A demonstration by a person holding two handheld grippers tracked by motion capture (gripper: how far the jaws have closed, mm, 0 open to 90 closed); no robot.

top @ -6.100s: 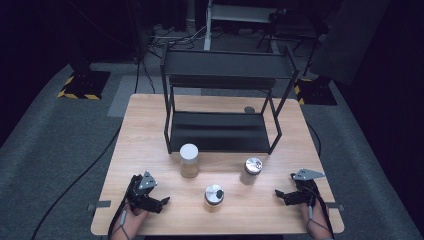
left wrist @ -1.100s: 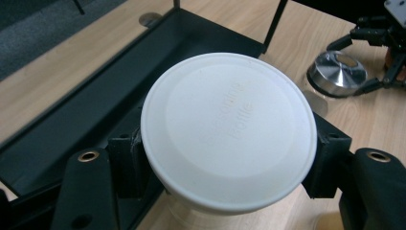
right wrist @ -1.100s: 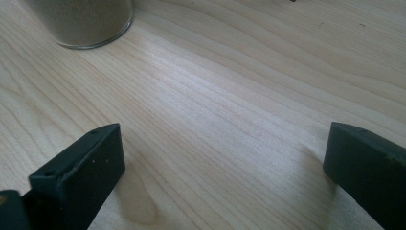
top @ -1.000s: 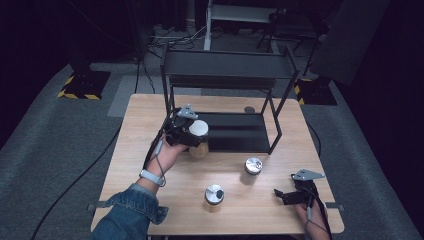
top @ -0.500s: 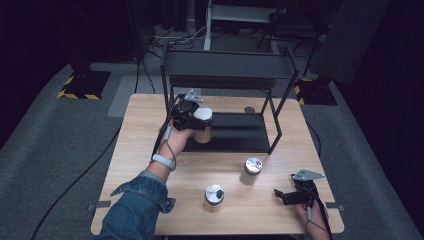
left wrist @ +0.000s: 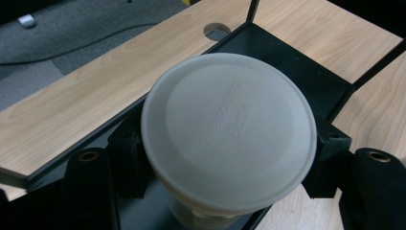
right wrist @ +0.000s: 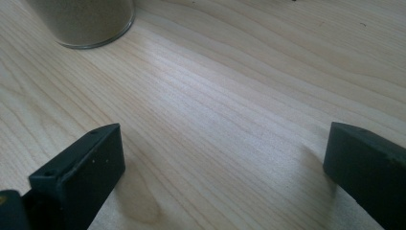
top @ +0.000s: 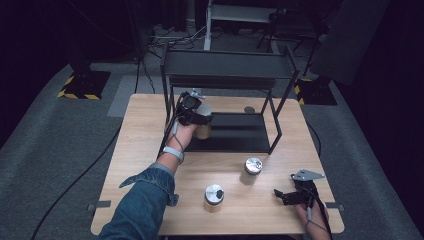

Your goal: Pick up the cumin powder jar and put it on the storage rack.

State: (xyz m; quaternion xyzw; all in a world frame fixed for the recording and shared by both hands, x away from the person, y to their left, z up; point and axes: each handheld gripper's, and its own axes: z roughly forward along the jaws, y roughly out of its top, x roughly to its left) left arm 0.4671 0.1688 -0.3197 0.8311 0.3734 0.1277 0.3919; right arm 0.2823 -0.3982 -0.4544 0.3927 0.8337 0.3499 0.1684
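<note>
Left gripper clamps white-lidded jar over black rack shelf; right gripper jaws spread, near table edge.

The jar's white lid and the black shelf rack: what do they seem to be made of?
White lid: probably matte plastic, going by its smooth moulded surface and faint raised lettering. Black shelf rack: likely painted metal, with thin straight bars and a dark, slightly glossy tray.

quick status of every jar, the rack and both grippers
white-lidded jar: lid on, upright, gripped, at the rack's lower shelf
left gripper: shut on that jar
right gripper: open, holding nothing, at the table
two metal-lidded jars: lids on, upright on the table
rack: upright, top shelf bare
</note>
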